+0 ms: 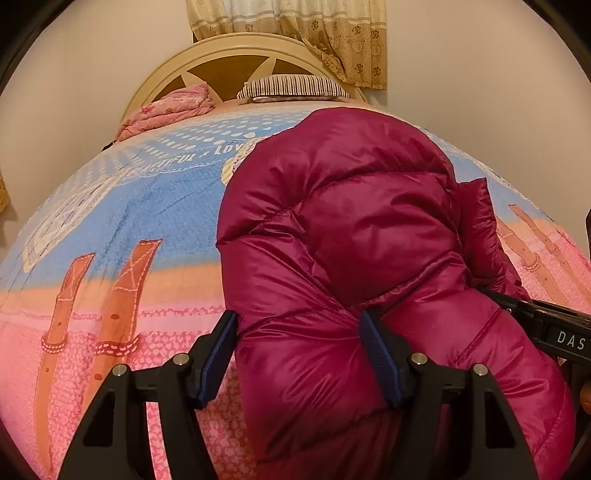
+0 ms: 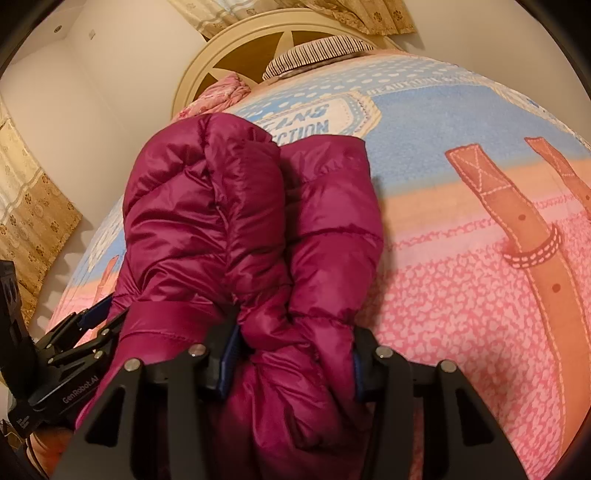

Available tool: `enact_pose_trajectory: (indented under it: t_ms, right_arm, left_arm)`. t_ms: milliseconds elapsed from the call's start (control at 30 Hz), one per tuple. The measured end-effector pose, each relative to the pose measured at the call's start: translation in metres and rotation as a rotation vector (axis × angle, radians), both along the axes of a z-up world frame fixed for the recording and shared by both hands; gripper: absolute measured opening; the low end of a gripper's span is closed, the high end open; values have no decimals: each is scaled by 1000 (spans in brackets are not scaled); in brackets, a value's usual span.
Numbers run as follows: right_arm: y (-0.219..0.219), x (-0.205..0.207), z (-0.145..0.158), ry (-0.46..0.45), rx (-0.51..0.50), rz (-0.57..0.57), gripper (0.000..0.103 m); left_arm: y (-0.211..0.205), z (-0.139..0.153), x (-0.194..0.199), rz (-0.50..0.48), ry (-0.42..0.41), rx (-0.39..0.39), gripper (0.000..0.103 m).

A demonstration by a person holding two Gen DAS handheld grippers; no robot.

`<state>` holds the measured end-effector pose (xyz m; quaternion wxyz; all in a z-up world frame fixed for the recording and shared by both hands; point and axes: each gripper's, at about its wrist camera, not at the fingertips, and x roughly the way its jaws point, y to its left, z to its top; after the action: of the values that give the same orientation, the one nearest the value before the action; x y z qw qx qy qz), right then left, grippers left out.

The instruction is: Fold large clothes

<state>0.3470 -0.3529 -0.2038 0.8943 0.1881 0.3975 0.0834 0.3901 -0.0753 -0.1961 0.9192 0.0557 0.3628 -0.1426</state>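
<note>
A magenta puffer jacket (image 1: 354, 229) lies bunched and partly folded on the bed; it also shows in the right wrist view (image 2: 221, 206). My left gripper (image 1: 299, 350) has its jaws wide apart around a puffy near fold of the jacket, with the blue pads (image 1: 380, 354) pressing its sides. My right gripper (image 2: 291, 354) holds a thick bunch of the jacket's near edge between its pads. The left gripper (image 2: 92, 317) shows at the left of the right wrist view, against the jacket's side. The right gripper's body (image 1: 554, 328) shows at the right of the left wrist view.
The bed is covered by a blue, orange and pink printed blanket (image 1: 110, 229). A pink folded quilt (image 1: 170, 107) and a striped pillow (image 1: 291, 86) lie by the cream headboard (image 1: 221, 55). Curtains (image 1: 332, 33) hang behind. A wall is at the left.
</note>
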Motion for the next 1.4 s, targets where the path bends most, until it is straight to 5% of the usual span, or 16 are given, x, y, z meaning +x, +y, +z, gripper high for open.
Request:
enact_pose_trajectory:
  t_ms: [767,1400]
  right_arm:
    - [7,-16,10,-87,-11,29,26]
    - [58,-22,47,-158,-14,132,21]
  left_arm:
    - [-12,27,-27,-35,-80,76,19]
    - [46,76,-66,50,-163,73,14]
